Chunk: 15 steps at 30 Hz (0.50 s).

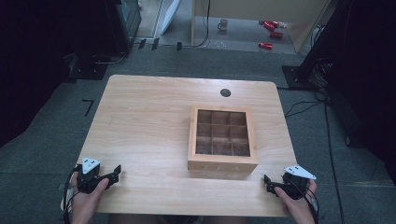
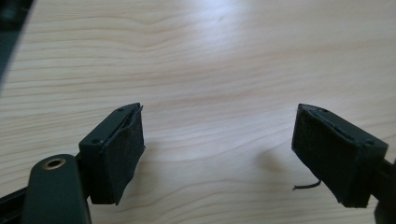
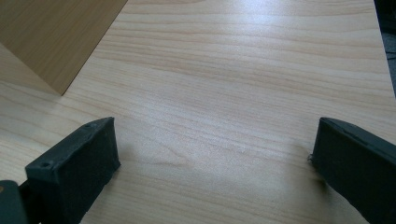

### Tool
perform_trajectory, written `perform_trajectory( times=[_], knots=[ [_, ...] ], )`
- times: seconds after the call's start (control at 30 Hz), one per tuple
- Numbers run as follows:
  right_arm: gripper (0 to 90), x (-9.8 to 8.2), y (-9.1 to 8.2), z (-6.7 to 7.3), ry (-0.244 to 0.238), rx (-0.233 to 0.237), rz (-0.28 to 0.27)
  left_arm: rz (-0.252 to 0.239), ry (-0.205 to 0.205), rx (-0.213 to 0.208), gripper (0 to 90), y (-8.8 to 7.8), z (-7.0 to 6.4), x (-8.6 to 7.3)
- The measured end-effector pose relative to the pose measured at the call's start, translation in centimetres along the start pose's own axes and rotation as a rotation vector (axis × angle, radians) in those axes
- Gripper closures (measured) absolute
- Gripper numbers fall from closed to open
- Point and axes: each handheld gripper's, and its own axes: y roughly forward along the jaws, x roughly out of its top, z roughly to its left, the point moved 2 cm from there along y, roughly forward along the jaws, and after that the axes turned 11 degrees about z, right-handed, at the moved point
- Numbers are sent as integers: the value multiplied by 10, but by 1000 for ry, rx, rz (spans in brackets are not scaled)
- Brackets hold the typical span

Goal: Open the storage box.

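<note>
A square wooden box [image 1: 222, 138] with a grid of empty compartments stands right of the table's middle. Its side wall [image 3: 51, 39] rises at the upper left of the right gripper view. My left gripper [image 1: 115, 174] rests near the table's front left corner, held by a hand, jaws wide apart with nothing between them. In its own view the left gripper [image 2: 217, 154] hovers low over bare wood. My right gripper [image 1: 268, 183] sits at the front right corner, just right of the box's front. It is open and empty too, right gripper [image 3: 215, 161].
The light wooden table [image 1: 144, 121] has a small dark round hole [image 1: 225, 92] near its far edge. Beyond it on the floor lie red cans [image 1: 270, 32] and a mug [image 1: 223, 24]. Cables [image 1: 303, 107] trail on the carpet to the right.
</note>
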Motion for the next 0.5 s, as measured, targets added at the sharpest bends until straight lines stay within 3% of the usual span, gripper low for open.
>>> perform_trajectory(
  times=[0.17,0.5],
  knots=[
    [3,0,0,0,0,1,0,20,48,-26,154,4,-19,4],
    [3,1,0,0,-3,2,1,6,119,-90,154,10,-63,15]
  ],
)
